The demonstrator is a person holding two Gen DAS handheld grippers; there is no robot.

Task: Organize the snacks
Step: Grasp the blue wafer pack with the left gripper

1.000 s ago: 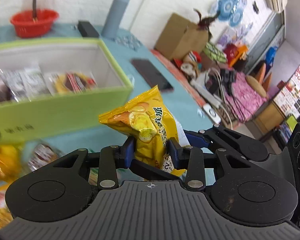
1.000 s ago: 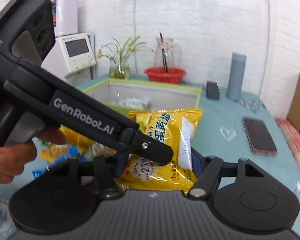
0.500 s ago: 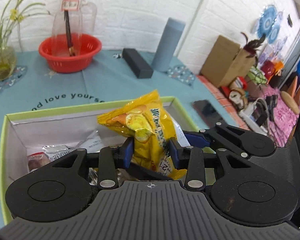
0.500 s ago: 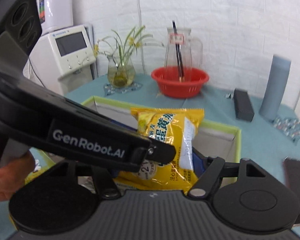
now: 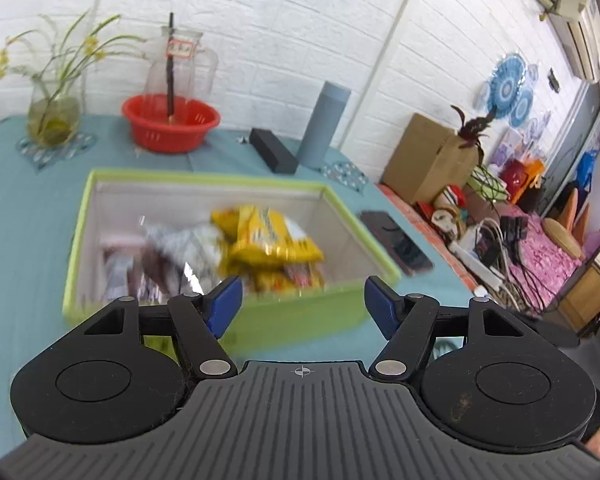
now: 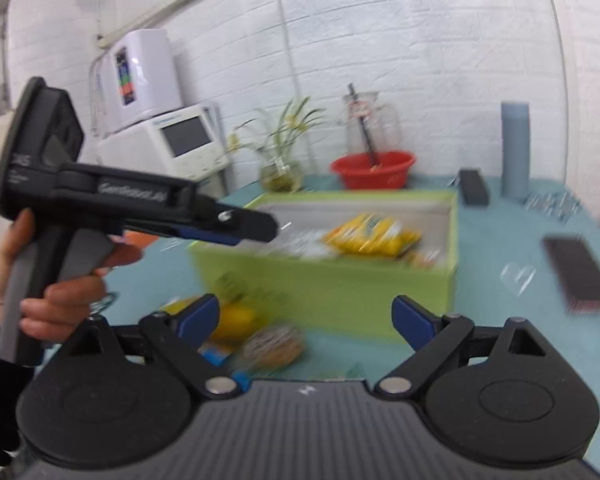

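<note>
Snack bag (image 5: pixel 269 240), crinkly yellow foil, lies in my green box (image 5: pixel 236 179) | left gripper (image 5: pixel 303 300) just opening, empty | right gripper (image 6: pixel 306 318) just opening, empty

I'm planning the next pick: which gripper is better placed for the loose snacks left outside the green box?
Right, probably. The right gripper is open directly over the loose snacks; the left gripper, also open, faces the green box.

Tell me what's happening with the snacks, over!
Both hand-held grippers, left and right, just opened, empty. Yellow snack bag in green box. More snacks outside. Nothing blocking.
</note>
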